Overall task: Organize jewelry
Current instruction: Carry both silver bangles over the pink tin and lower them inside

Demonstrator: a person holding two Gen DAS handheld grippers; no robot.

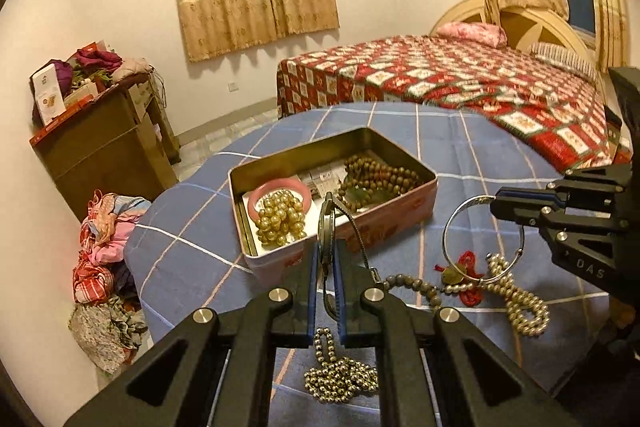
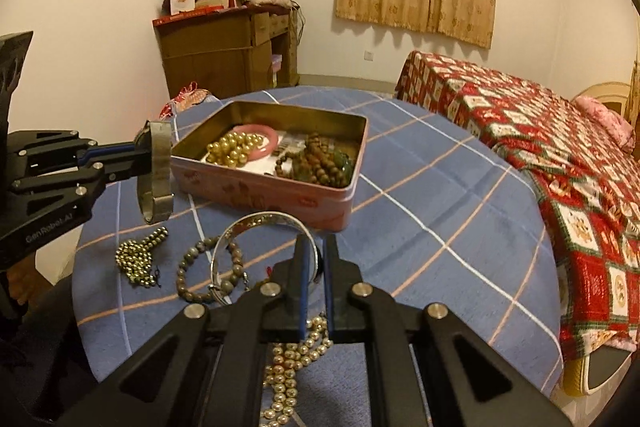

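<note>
My left gripper point(image 1: 326, 247) is shut on a metal-band wristwatch point(image 1: 326, 223), held edge-on above the blue checked tablecloth point(image 1: 192, 227); in the right wrist view the watch point(image 2: 158, 171) hangs just left of the pink tin point(image 2: 260, 199). My right gripper point(image 2: 315, 247) is shut on the rim of a silver bangle point(image 2: 260, 217), which also shows in the left wrist view as the bangle point(image 1: 445, 235) raised above the cloth. The open tin point(image 1: 360, 223) holds a pink bangle point(image 1: 280, 183), gold beads point(image 1: 278, 221) and brown wooden beads point(image 1: 380, 177).
Loose on the cloth lie a small gold bead chain point(image 2: 138, 259), a grey bead bracelet point(image 2: 208, 267), a pearl strand point(image 1: 516, 303) and a red cord point(image 1: 466, 277). A bed point(image 2: 560, 155) stands to the right, a wooden cabinet point(image 2: 224, 51) behind, and clothes point(image 1: 104, 259) on the floor.
</note>
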